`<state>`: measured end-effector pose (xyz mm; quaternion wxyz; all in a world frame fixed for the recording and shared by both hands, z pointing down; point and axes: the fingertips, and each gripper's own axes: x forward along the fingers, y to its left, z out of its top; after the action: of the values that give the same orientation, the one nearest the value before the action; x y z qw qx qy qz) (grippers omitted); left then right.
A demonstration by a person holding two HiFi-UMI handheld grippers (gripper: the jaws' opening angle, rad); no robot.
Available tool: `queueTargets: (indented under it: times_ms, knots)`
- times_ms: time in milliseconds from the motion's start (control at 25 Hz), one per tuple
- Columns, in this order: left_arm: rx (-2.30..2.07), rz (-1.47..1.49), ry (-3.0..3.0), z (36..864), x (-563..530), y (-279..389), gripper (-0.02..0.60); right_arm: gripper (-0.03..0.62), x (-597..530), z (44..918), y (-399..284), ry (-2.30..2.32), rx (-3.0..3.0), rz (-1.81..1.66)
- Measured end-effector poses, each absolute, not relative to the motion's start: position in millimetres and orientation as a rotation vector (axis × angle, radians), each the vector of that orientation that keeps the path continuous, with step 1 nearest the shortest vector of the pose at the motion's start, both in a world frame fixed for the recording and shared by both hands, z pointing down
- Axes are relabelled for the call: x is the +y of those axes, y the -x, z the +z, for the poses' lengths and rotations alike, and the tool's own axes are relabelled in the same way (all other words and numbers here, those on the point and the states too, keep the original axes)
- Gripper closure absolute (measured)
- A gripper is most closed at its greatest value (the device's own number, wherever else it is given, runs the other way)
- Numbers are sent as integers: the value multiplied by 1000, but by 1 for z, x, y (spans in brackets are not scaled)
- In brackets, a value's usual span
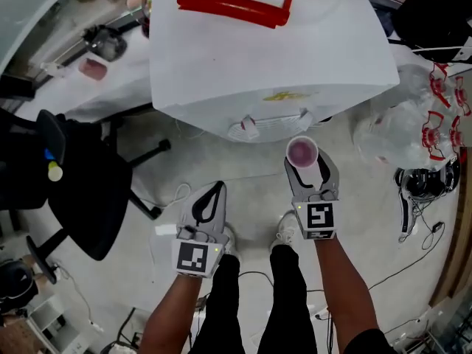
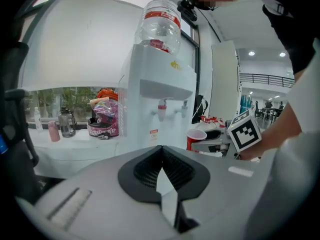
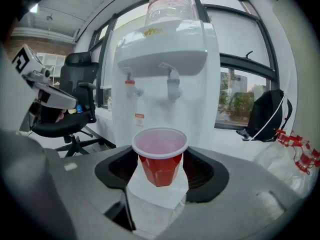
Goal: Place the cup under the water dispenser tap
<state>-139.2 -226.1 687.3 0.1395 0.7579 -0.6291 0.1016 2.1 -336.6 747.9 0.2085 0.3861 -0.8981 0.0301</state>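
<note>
A red plastic cup (image 3: 160, 161) with a white inside stands upright between the jaws of my right gripper (image 3: 160, 170), which is shut on it. From the head view the cup (image 1: 302, 152) hangs just in front of the white water dispenser (image 1: 273, 50), below and slightly right of its taps (image 1: 249, 127). The red tap (image 3: 131, 86) and the grey tap (image 3: 172, 86) sit above and beyond the cup. My left gripper (image 1: 214, 192) is shut with nothing in it, left of the right one and farther back from the dispenser. The left gripper view also catches the cup (image 2: 196, 138).
A black office chair (image 1: 81, 183) stands to the left of the dispenser. Clear bags with red-and-white items (image 1: 435, 116) and a black device with cables (image 1: 420, 183) lie on the floor at the right. A black backpack (image 3: 267, 116) leans by the window.
</note>
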Motion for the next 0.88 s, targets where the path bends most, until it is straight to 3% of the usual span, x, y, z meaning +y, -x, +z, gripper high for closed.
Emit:
queueTargets:
  times_ms: [880]
  knots:
    - [-1792, 279, -2199, 722, -236, 128, 566, 296, -399, 808, 15, -1186, -2492, 199]
